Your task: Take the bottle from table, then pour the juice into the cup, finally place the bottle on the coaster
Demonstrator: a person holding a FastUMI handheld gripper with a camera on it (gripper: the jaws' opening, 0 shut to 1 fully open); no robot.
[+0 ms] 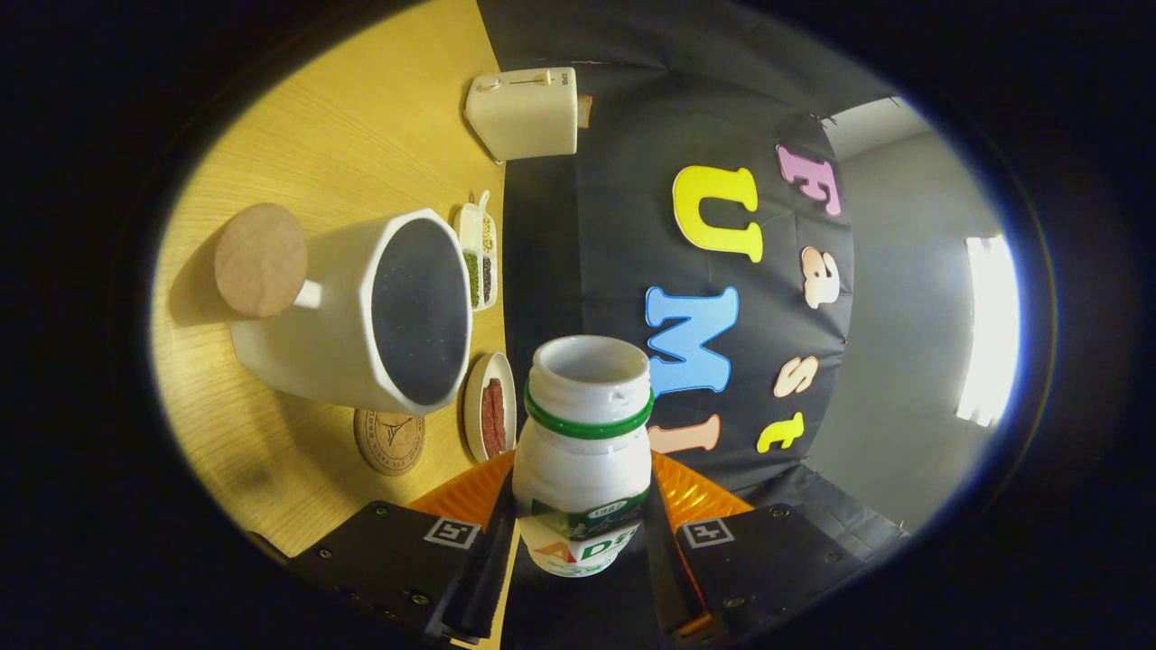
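The gripper [584,533] has its two fingers closed against the sides of a small white plastic yogurt-drink bottle [585,451], gripping its labelled body below the green neck ring, with the cap off. The bottle looks light and rigid but smooth, so a hold at mid-body should guard against slipping. The view is rolled sideways, with the bottle's mouth held near the white ceramic mug [361,311]. A round cork coaster [260,260] lies beyond the mug's handle, a printed coaster [389,441] beside a small dish [489,406], and a toaster [526,113] stands at the tabletop's [361,117] far edge.
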